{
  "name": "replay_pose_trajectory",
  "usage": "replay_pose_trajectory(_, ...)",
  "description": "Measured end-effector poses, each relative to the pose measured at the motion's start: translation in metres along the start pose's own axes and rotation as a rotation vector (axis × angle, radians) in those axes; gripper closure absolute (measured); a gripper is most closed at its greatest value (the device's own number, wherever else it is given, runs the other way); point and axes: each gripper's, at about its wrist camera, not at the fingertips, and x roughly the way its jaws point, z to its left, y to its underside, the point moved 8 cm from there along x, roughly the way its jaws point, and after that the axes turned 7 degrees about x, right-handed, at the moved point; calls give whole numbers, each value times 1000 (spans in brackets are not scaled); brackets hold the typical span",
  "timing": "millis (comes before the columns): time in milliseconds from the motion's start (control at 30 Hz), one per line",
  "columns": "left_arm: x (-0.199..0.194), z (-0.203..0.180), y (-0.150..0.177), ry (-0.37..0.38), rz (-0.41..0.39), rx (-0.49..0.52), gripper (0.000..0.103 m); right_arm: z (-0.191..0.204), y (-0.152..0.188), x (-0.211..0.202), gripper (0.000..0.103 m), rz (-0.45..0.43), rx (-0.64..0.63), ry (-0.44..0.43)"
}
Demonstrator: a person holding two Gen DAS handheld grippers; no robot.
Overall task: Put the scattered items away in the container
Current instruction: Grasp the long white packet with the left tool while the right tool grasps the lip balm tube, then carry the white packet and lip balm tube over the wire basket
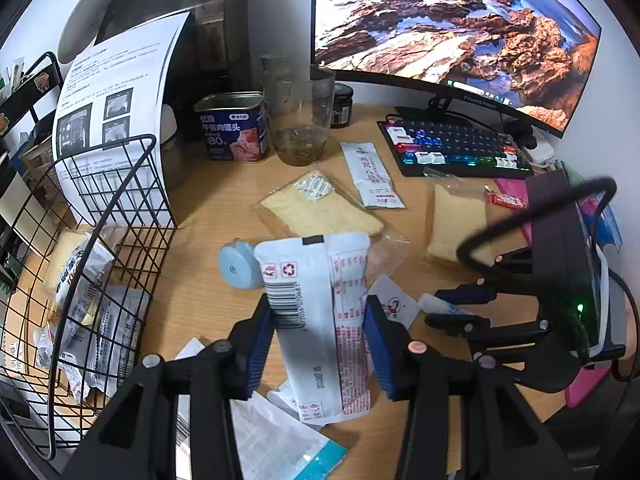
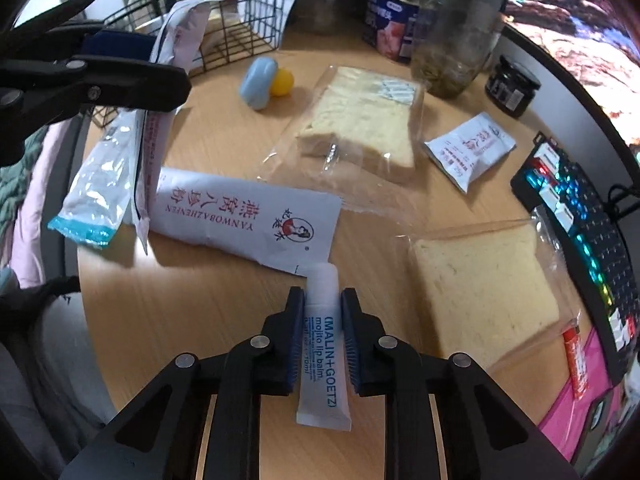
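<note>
My left gripper (image 1: 318,312) is shut on a white snack packet (image 1: 316,320) with red print and a barcode, held above the wooden desk. The black wire basket (image 1: 100,216) stands to its left with several packets and a bread slice inside. My right gripper (image 2: 320,300) is shut on a white lip balm tube (image 2: 323,344); whether the tube is lifted off the desk I cannot tell. In the right wrist view the left gripper (image 2: 132,56) holds its packet (image 2: 176,40) next to the basket (image 2: 248,8). Two bagged bread slices (image 2: 360,120) (image 2: 484,292) and sachets (image 2: 248,220) (image 2: 468,148) lie on the desk.
A blue case with a yellow ball (image 2: 264,80), a silver-blue wrapper (image 2: 96,188), a luncheon meat tin (image 1: 234,126), a glass jar (image 1: 300,120), a dark small jar (image 2: 512,84), a keyboard (image 1: 452,146), a monitor (image 1: 452,28) and a red stick (image 2: 576,360) surround the work area.
</note>
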Motion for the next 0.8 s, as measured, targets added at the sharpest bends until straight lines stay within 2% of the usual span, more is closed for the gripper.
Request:
replay_pose_trajectory(233,-2,2,1,-10,-4,-6,53,-25,0,-8,83,-71,218,46)
replay_pose_trajectory(367,-6,3,0,-14,-11,-6,53,-31,-3,-32,83,-155,349,65)
replay_pose_trajectory(600,-21,7,-10,-23,-46,-6,53,-18,-22,-85,83,-315,430,84)
replay_pose_trajectory(800,-38,12,-18,-32,-84,-3,53,0,-44,-116,83,-384,418,83)
